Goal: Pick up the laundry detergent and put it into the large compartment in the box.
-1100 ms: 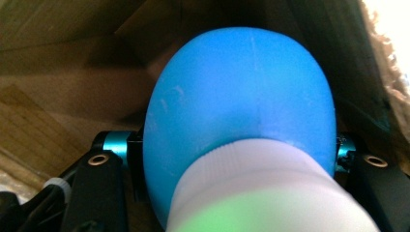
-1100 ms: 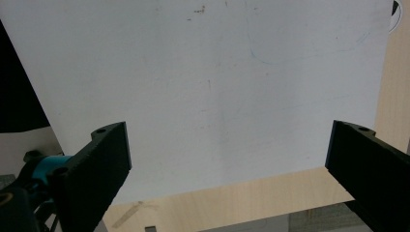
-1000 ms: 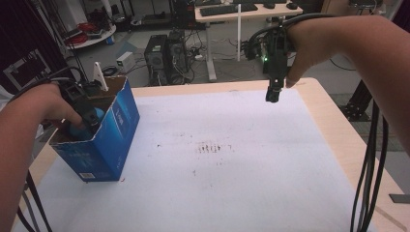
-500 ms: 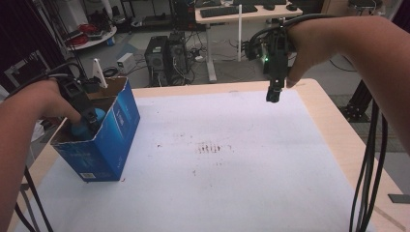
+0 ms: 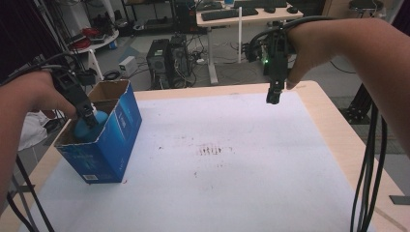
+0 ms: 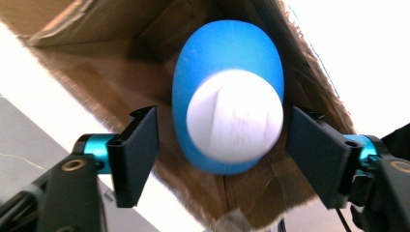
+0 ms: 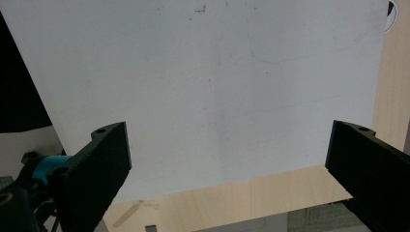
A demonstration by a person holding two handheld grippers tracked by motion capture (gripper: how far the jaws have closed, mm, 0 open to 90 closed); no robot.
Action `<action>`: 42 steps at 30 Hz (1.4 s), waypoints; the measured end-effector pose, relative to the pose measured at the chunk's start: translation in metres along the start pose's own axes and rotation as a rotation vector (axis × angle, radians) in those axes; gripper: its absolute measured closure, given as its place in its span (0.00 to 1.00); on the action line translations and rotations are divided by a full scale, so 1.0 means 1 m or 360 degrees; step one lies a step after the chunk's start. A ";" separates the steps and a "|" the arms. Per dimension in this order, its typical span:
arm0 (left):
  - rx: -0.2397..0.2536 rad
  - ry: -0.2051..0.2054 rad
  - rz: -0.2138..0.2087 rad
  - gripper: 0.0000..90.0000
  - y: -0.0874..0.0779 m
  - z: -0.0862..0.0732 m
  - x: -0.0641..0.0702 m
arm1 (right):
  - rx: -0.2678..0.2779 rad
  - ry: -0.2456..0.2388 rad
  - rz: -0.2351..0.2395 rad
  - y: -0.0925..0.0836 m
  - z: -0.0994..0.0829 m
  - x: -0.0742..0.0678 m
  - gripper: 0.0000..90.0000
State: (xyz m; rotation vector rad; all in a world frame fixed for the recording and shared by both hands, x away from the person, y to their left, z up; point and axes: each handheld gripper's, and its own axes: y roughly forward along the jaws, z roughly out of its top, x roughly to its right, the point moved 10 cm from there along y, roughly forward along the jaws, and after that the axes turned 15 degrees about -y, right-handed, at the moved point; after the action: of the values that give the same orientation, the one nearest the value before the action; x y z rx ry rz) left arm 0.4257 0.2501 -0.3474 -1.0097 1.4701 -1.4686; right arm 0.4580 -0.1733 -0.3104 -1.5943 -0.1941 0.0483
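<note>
A blue cardboard box [image 5: 110,145] with its top open stands at the table's left. Inside it sits a blue bottle [image 5: 90,130] with a white cap [image 6: 234,116]. My left gripper [image 5: 88,115] hangs over the box mouth, pointing down at the bottle [image 6: 227,63]. Its jaws have just been opening. In the left gripper view my left gripper [image 6: 222,140] has the cap between its jaws, with a gap on each side, so it is open. My right gripper [image 5: 272,98] hovers above the table's far right. In its own view my right gripper [image 7: 227,140] is wide open with nothing between the jaws.
A white sheet [image 5: 232,159] covers the wooden table [image 5: 333,121], with faint red marks [image 5: 215,150] near its middle. Cables [image 5: 370,159] hang from the right arm at the table's right edge. Desks and computer towers [image 5: 167,55] stand beyond the far edge.
My left gripper has risen a little out of the box and its jaws have spread off the bottle cap. The bottle stays in the box. The right gripper has kept still.
</note>
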 end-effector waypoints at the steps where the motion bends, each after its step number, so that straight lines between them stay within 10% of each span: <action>1: 0.0016 0.0003 -0.0001 0.30 -0.005 0.000 0.001 | 0.0004 -0.0002 -0.0001 0.000 0.000 0.000 0.02; 19: 0.0084 0.0124 0.0017 0.17 -0.045 -0.004 0.022 | 0.0017 -0.0003 -0.0011 -0.003 0.002 -0.003 0.02; 42: 0.0079 0.0692 -0.0041 0.02 -0.049 0.010 0.100 | 0.0016 -0.0008 0.0007 0.000 0.006 -0.002 0.02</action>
State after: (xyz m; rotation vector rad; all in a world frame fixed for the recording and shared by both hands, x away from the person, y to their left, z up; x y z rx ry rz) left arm 0.3996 0.1526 -0.2991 -0.7067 1.7129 -1.8133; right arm 0.4548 -0.1674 -0.3104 -1.5849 -0.1944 0.0566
